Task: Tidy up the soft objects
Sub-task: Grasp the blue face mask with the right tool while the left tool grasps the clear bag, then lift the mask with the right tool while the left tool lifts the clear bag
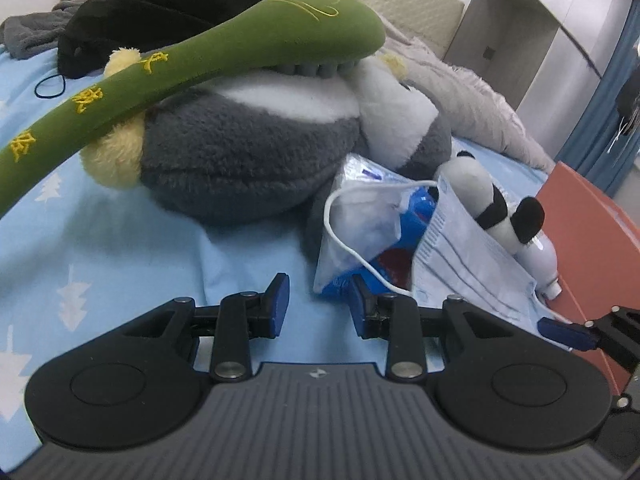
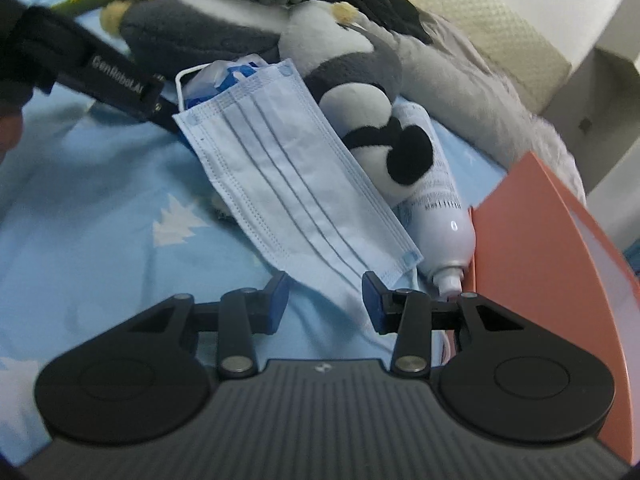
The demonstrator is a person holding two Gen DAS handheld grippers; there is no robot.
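Since the face mask (image 2: 296, 184) is a thin pleated sheet, it is judged very light, limp and liable to fold or slide on the bed (image 2: 100, 208); its stitched edge or an ear loop (image 1: 348, 236) looks the soundest hold. It lies flat on the bed sheet, leaning against the panda plush (image 2: 376, 136) and the white bottle (image 2: 444, 216). The right gripper (image 2: 326, 300) has its jaws apart, empty, with the mask's near corner between and just beyond them. The left gripper (image 1: 318, 304) is likewise parted and empty, near the tissue packet (image 1: 360, 216).
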